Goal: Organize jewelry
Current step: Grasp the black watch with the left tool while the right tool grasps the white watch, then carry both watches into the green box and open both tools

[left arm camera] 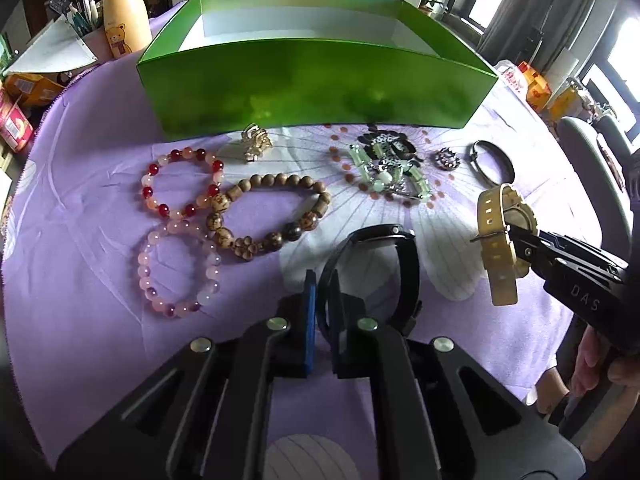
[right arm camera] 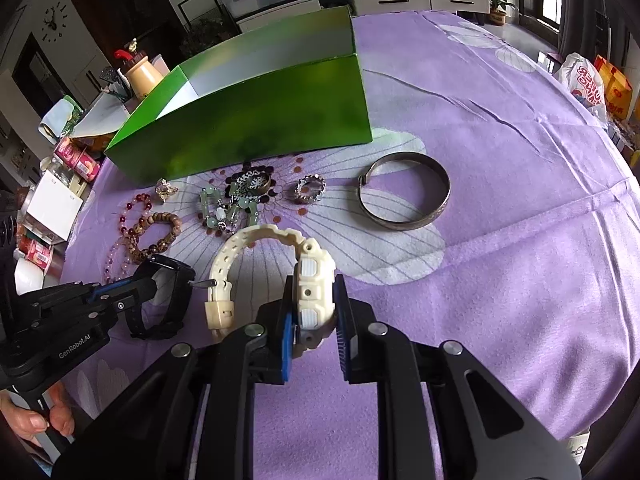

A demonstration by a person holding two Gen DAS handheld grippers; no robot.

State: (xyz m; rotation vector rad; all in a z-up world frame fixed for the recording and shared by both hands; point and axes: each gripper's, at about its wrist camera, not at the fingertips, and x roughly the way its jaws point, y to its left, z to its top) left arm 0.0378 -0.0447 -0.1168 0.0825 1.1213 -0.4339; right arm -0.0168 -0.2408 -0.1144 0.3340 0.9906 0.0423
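Observation:
My left gripper (left arm camera: 323,300) is shut on the strap of a black watch (left arm camera: 384,268), held just above the purple cloth; it also shows in the right wrist view (right arm camera: 160,300). My right gripper (right arm camera: 314,320) is shut on the case of a cream watch (right arm camera: 312,288), also seen in the left wrist view (left arm camera: 500,240). An open green box (left arm camera: 316,84) stands behind the jewelry. On the cloth lie a red-and-white bead bracelet (left arm camera: 180,184), a pink bead bracelet (left arm camera: 178,268), a wooden bead bracelet (left arm camera: 268,212), a gold clip (left arm camera: 256,142), a jade-and-black pile (left arm camera: 388,168), a ring (right arm camera: 310,189) and a silver bangle (right arm camera: 404,196).
A yellow bear bottle (left arm camera: 120,16), a pen holder and snack packets (left arm camera: 16,120) crowd the table's left edge. Bags (right arm camera: 600,84) sit at the far right. Purple cloth (right arm camera: 500,140) stretches right of the box. A chair (left arm camera: 592,168) stands by the right edge.

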